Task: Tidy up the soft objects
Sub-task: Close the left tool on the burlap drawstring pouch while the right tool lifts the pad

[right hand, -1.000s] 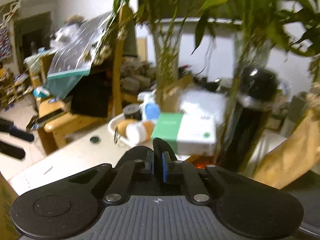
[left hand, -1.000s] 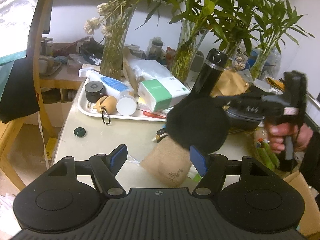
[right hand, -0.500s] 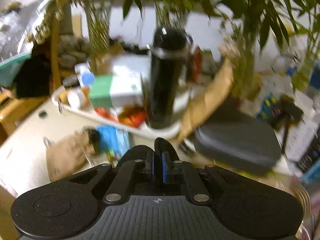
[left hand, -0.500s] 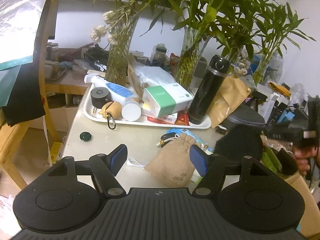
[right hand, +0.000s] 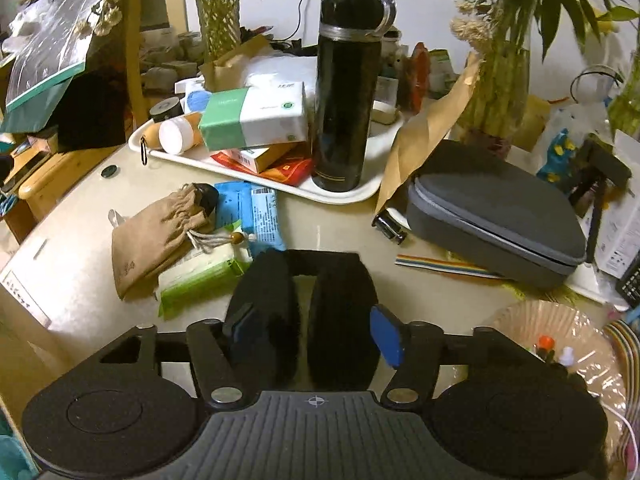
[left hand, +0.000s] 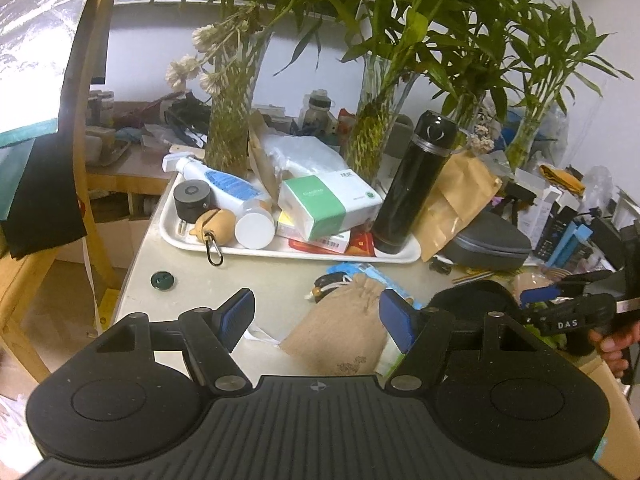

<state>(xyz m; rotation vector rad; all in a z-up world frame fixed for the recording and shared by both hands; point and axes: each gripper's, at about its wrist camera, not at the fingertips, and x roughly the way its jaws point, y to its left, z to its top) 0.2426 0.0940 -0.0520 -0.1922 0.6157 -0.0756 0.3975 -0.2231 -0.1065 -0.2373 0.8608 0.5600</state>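
your right hand-held gripper (right hand: 310,330) has just been opening, and the black earmuffs (right hand: 304,312) sit loose between its jaws on the tabletop (right hand: 80,292), in front of the black flask (right hand: 346,92). pull back crooked and a pad could drag them. your left hand-held gripper (left hand: 316,316) gapes empty.

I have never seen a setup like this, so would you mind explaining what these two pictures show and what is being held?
No robot here: a person holds a two-finger gripper in each hand, and a fisheye camera on each looks along its fingers. One picture is from the left gripper, its jaws open and empty above a burlap pouch. The other is from the right gripper. Its jaws have just been opening, and black fluffy earmuffs sit between them on the table, apparently released. Farther back, a white tray carries a black flask and a green-and-white box. A grey case lies beside it.
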